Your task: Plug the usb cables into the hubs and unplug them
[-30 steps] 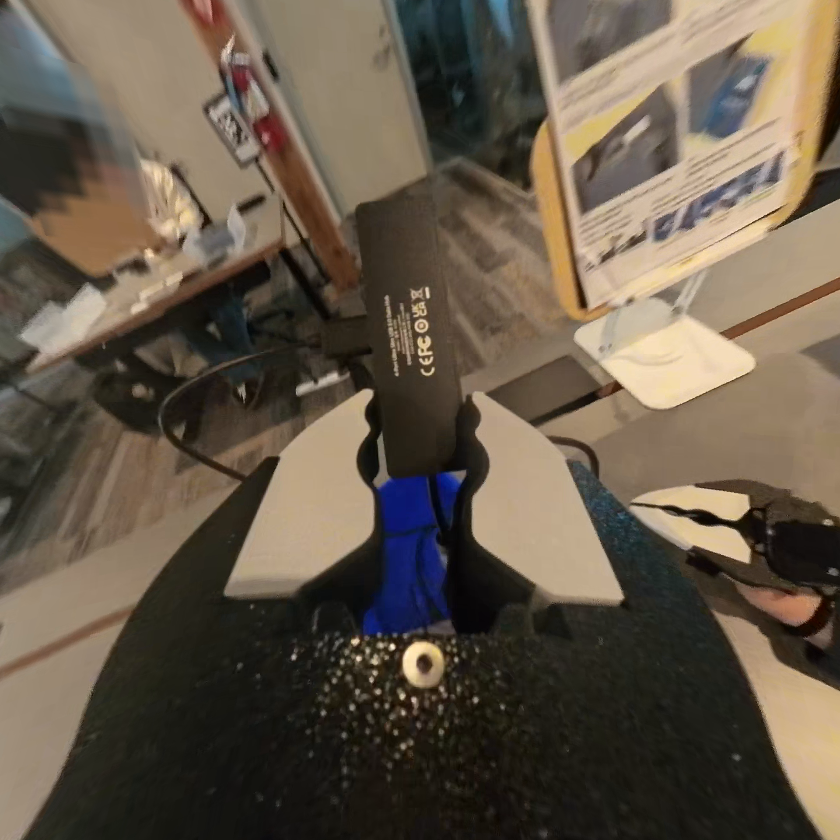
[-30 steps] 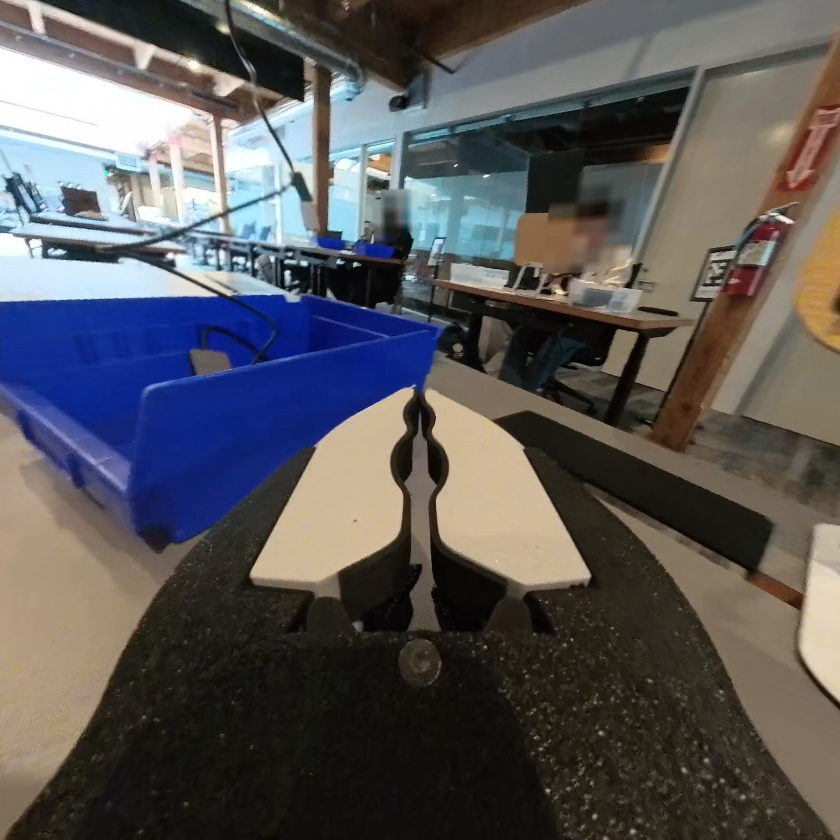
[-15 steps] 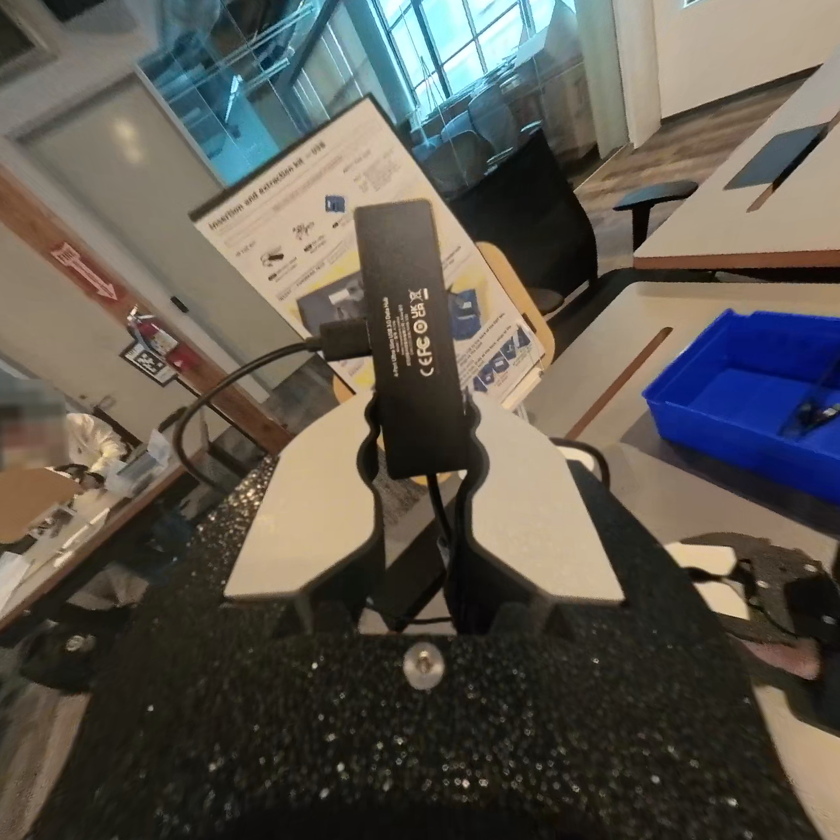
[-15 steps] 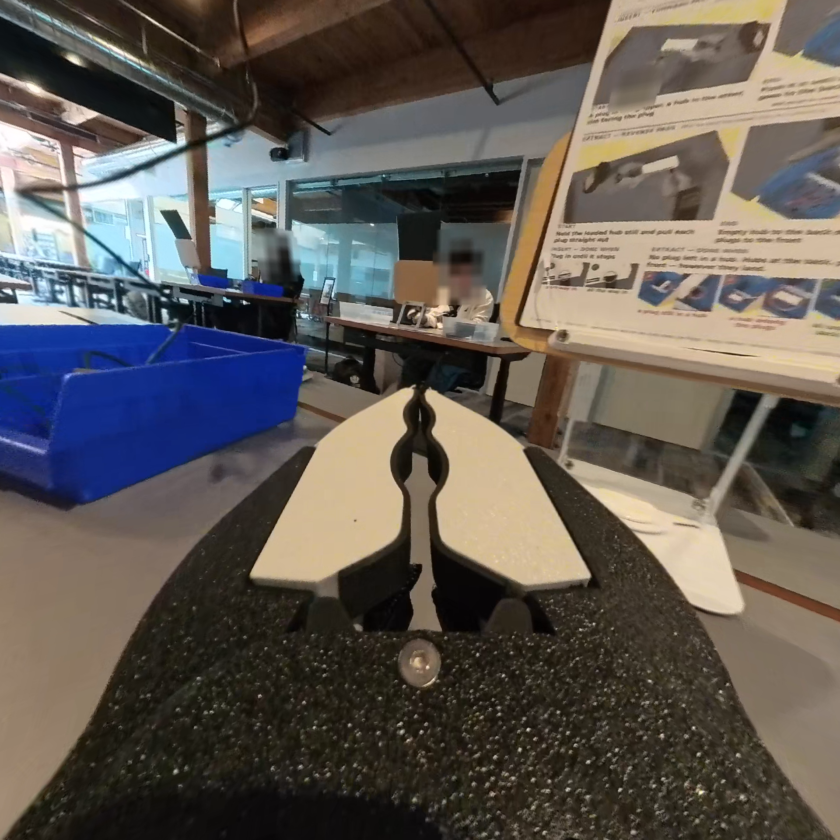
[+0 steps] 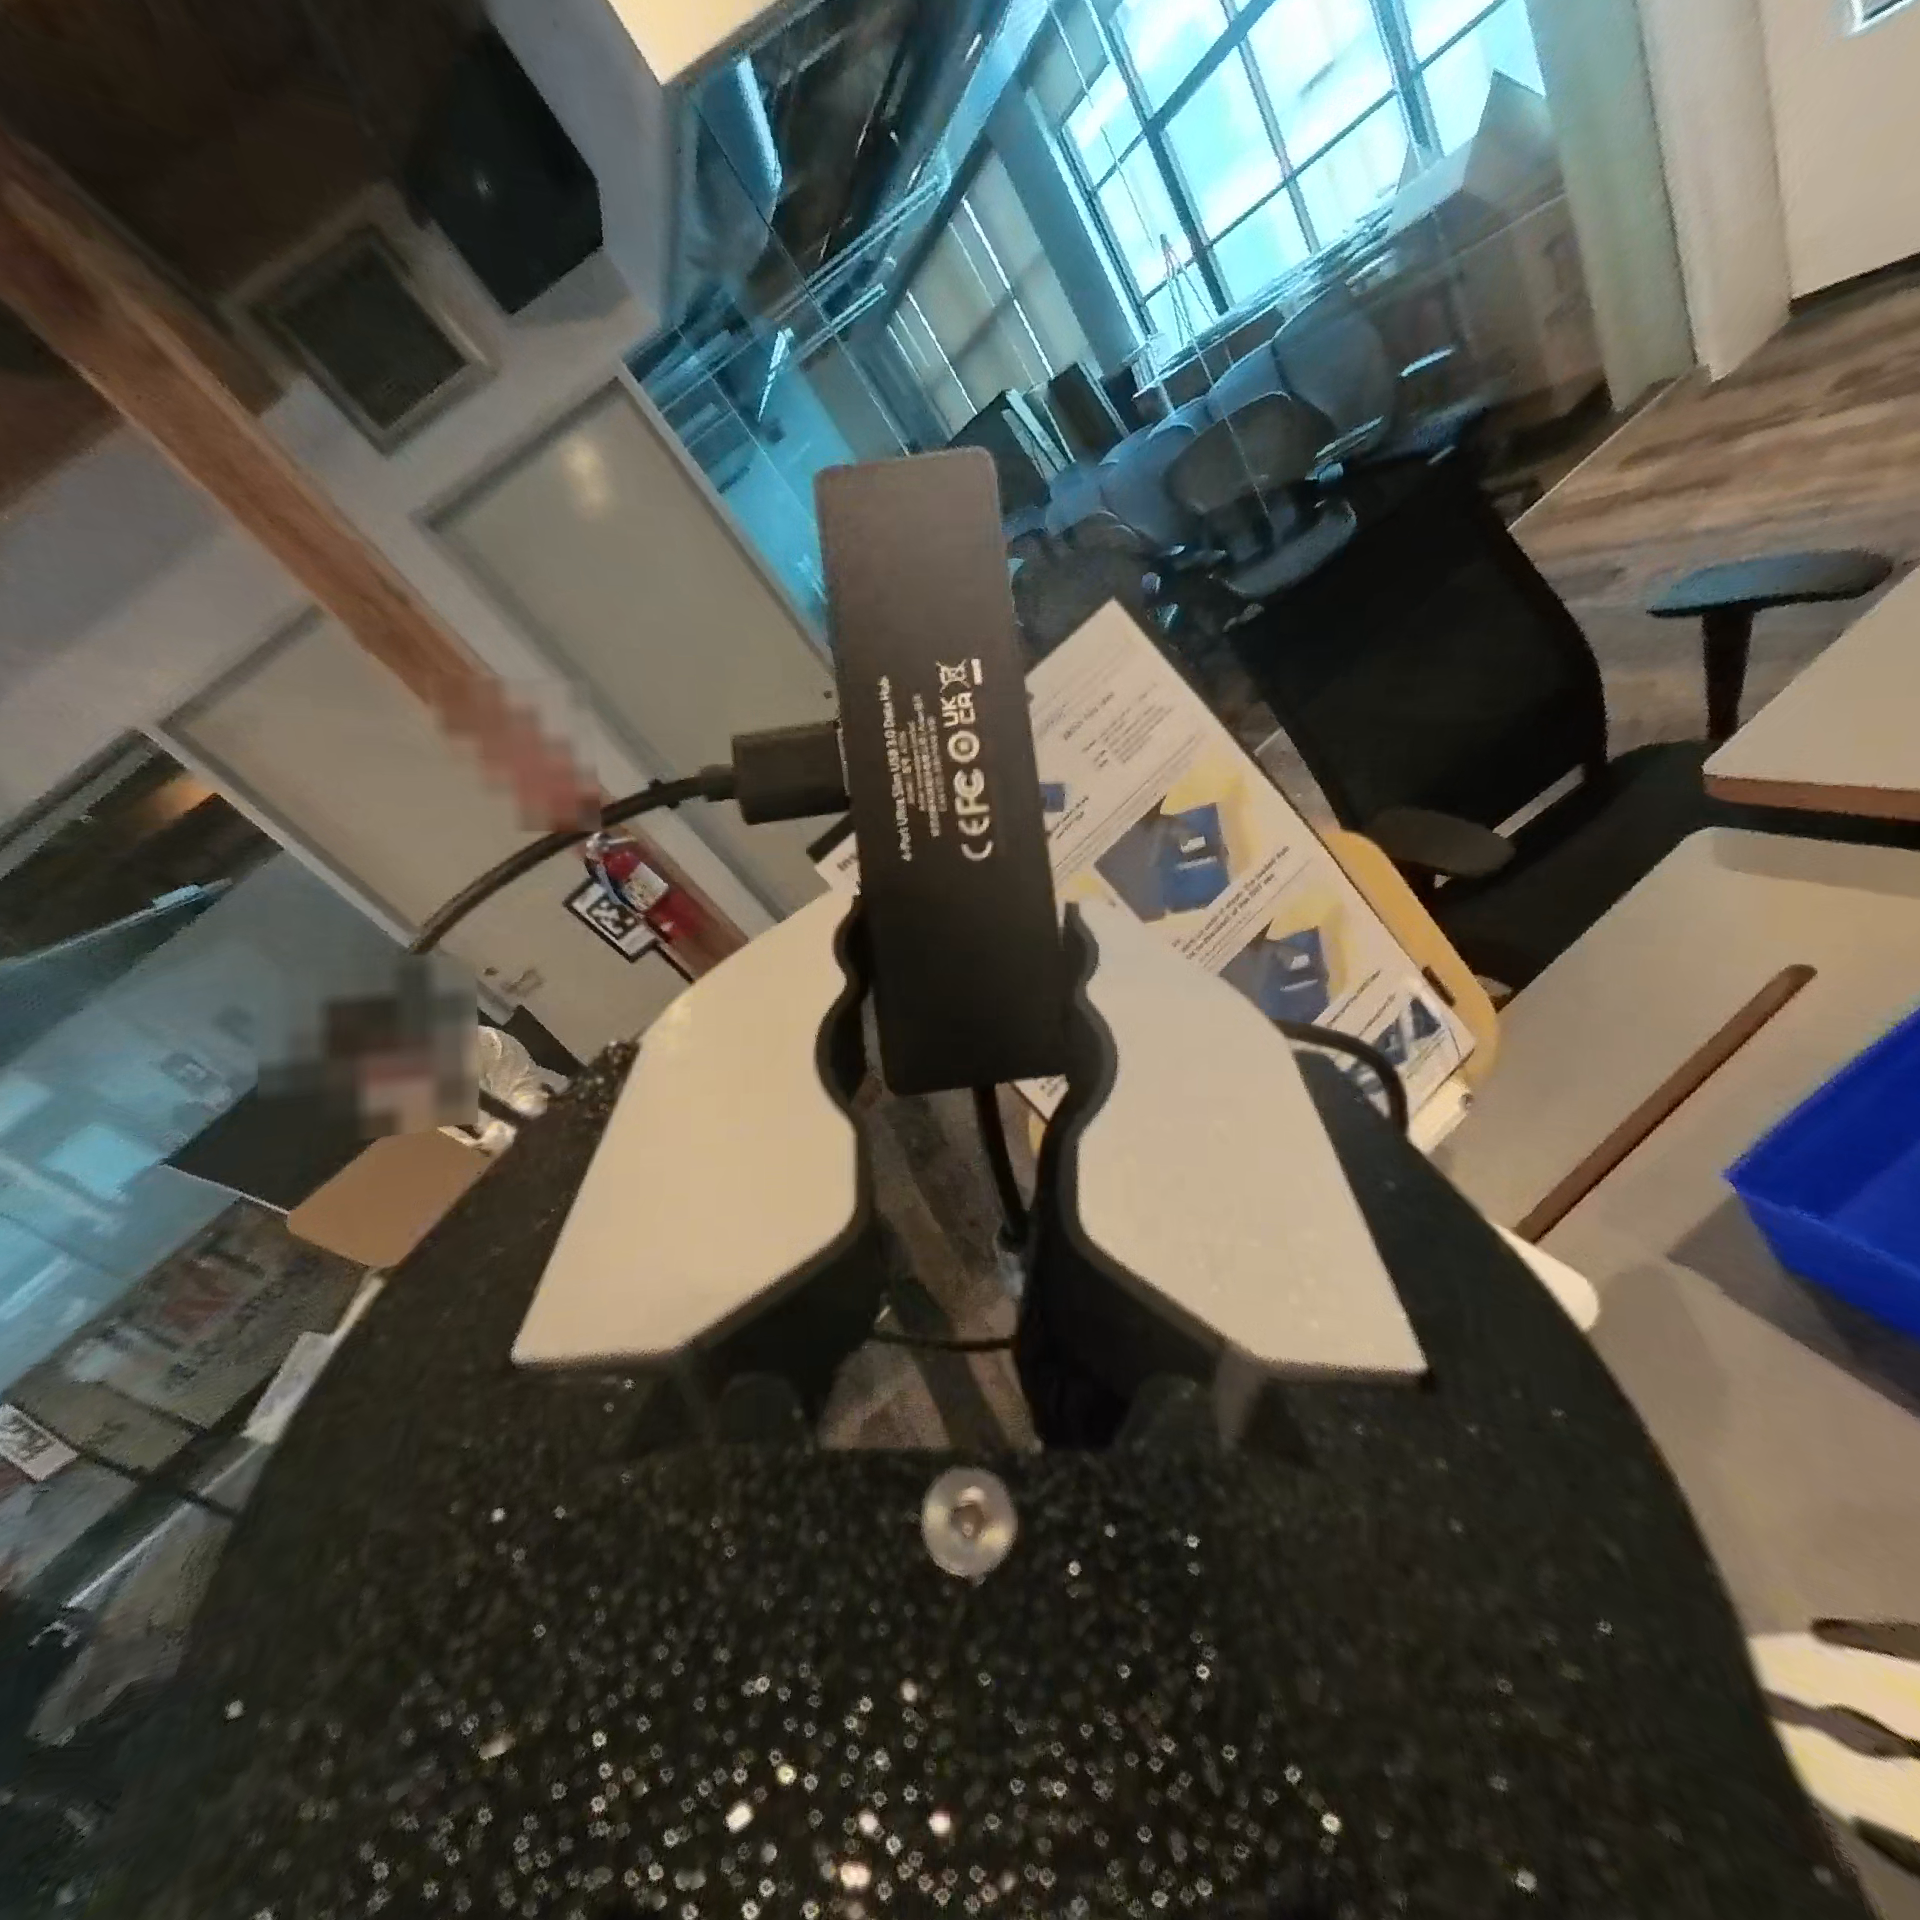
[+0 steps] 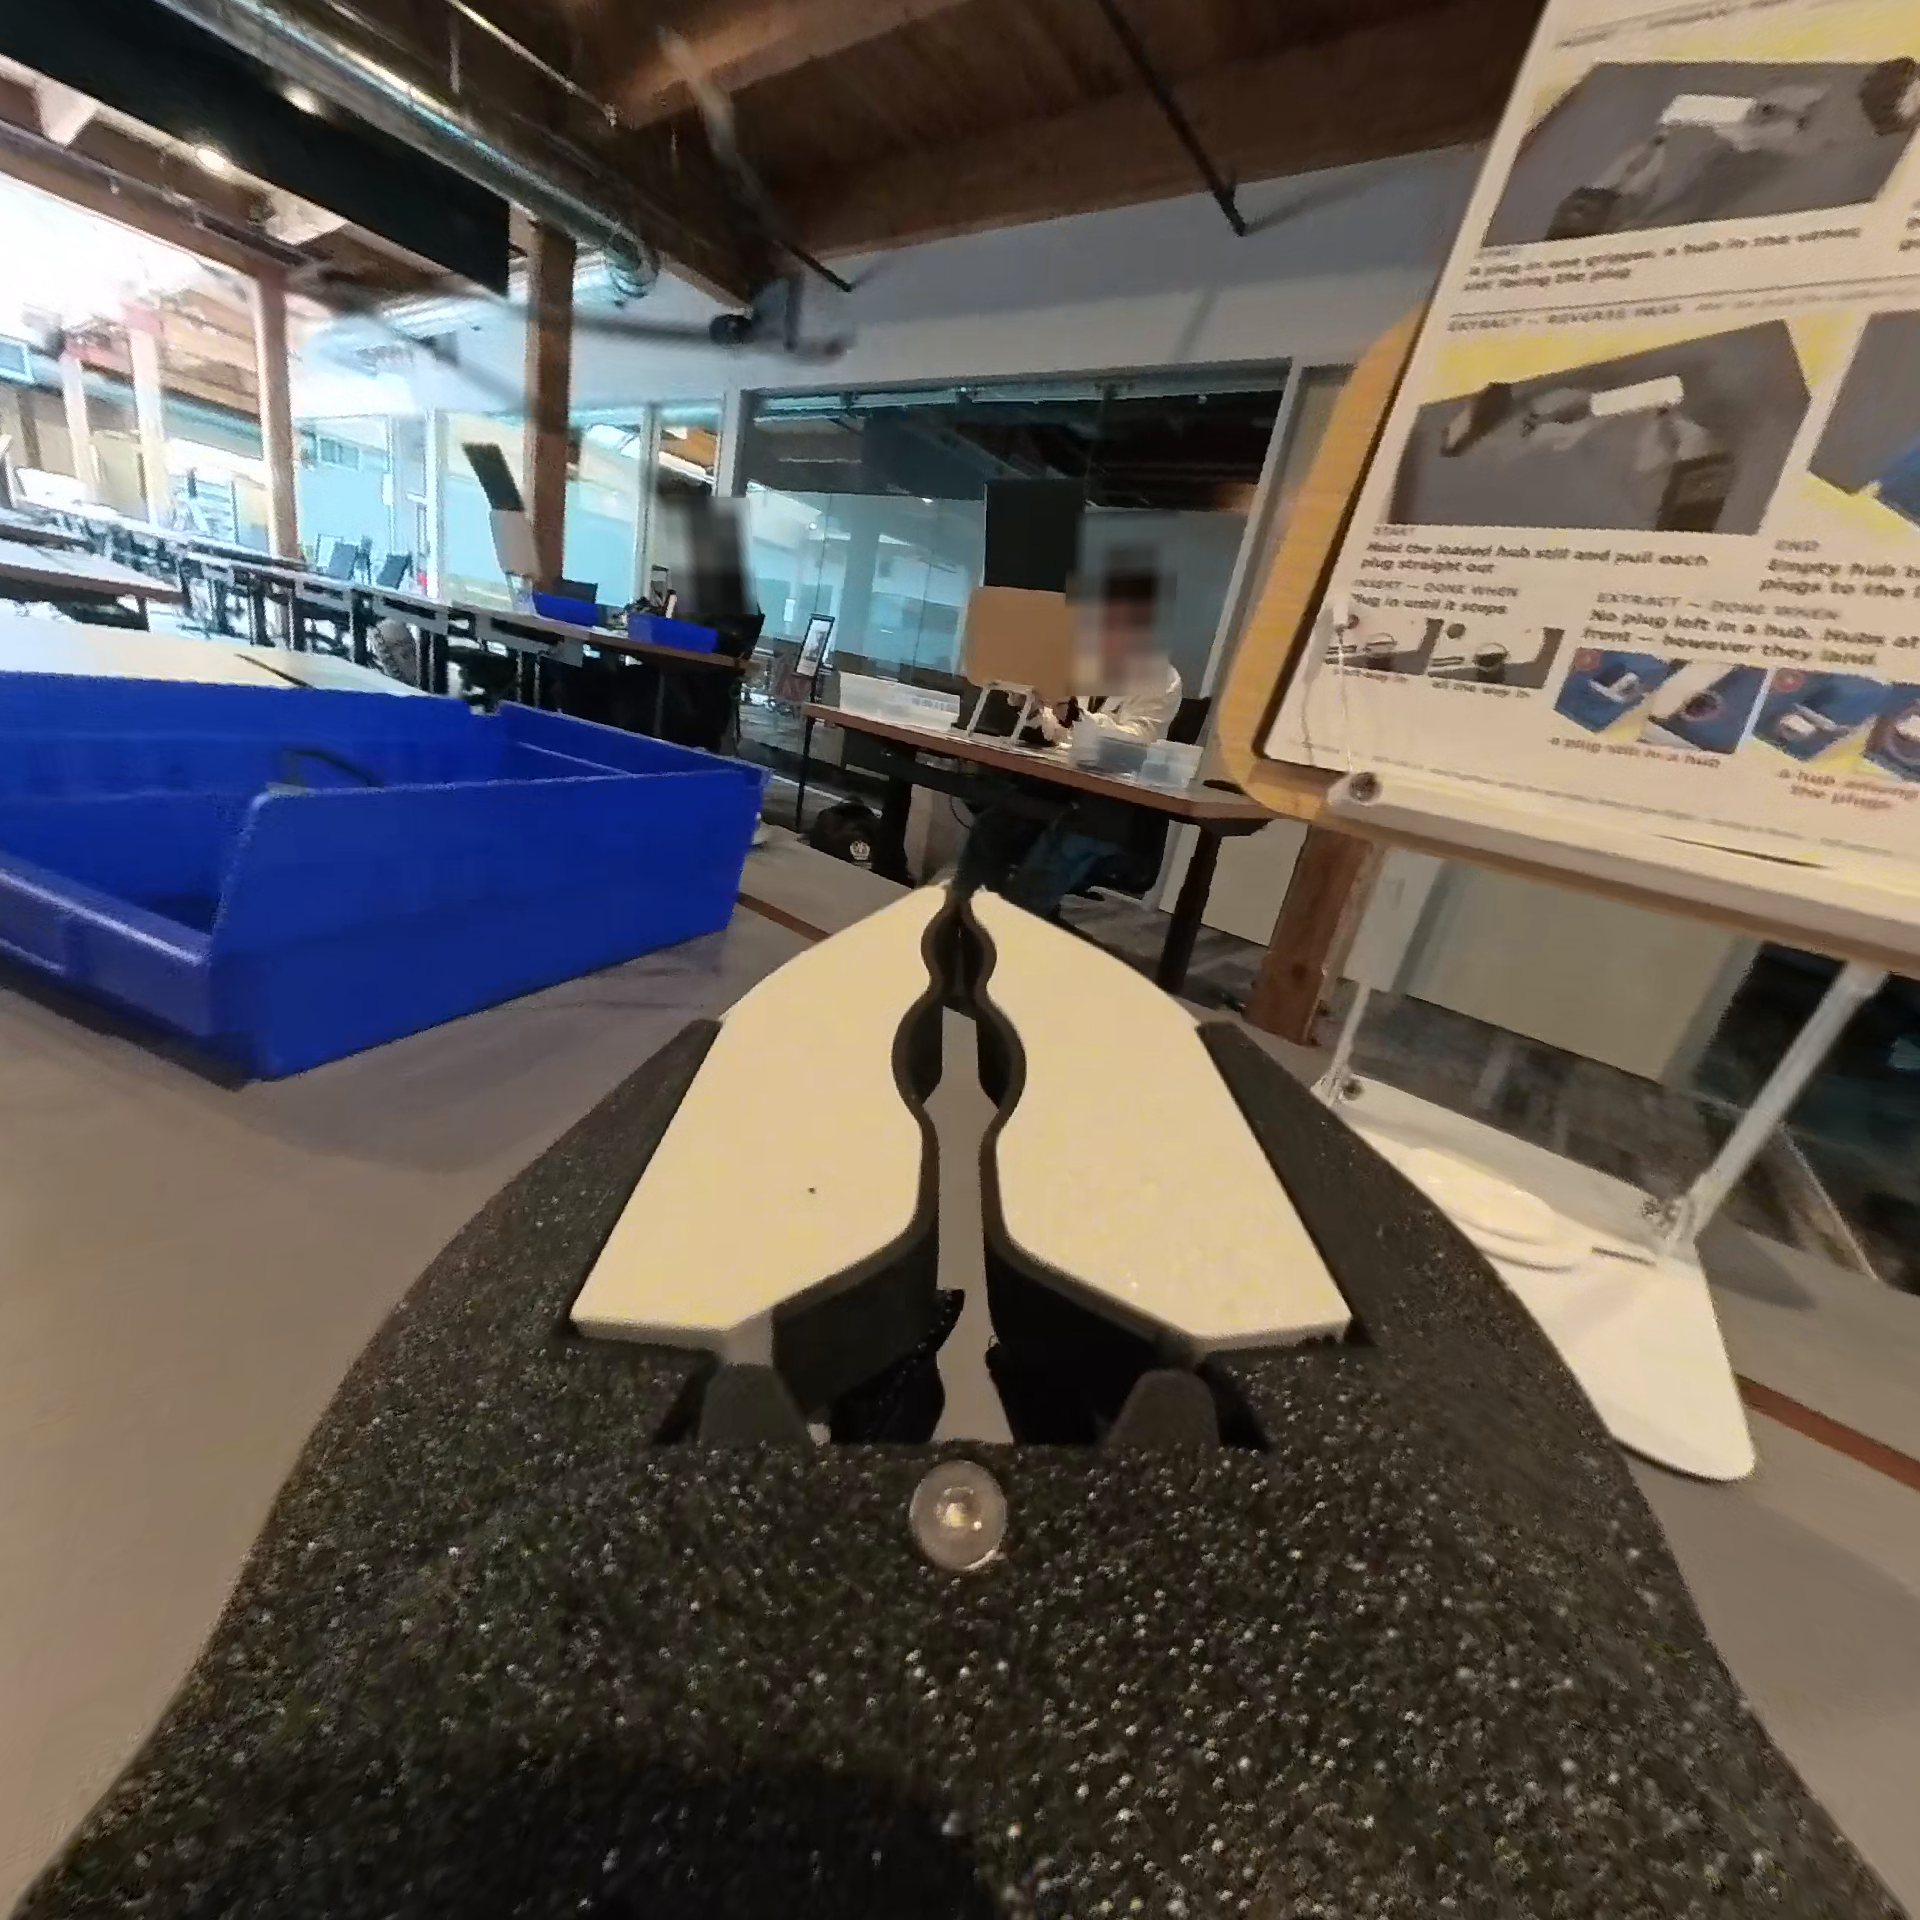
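Observation:
My left gripper [image 5: 961,940] is shut on the lower end of a slim black USB hub [image 5: 930,727] and holds it upright in the air. A black USB plug [image 5: 784,774] sits in the hub's left side, and its cable [image 5: 499,883] curves down to the left. The hub's own thin cable [image 5: 992,1153] hangs down between the fingers. My right gripper [image 6: 961,904] is shut, with nothing visible between its fingers, and is low over the grey table [image 6: 260,1247].
A blue divided bin [image 6: 436,873] stands on the table left of the right gripper; its corner shows at the right of the left wrist view [image 5: 1849,1174]. An instruction board on a white stand [image 6: 1621,499] stands at the right. Desks and seated people are behind.
My left gripper has swung and tilted upward with the hub still in it. My right gripper has turned right toward the board, so the blue bin has shifted left. Both stay shut.

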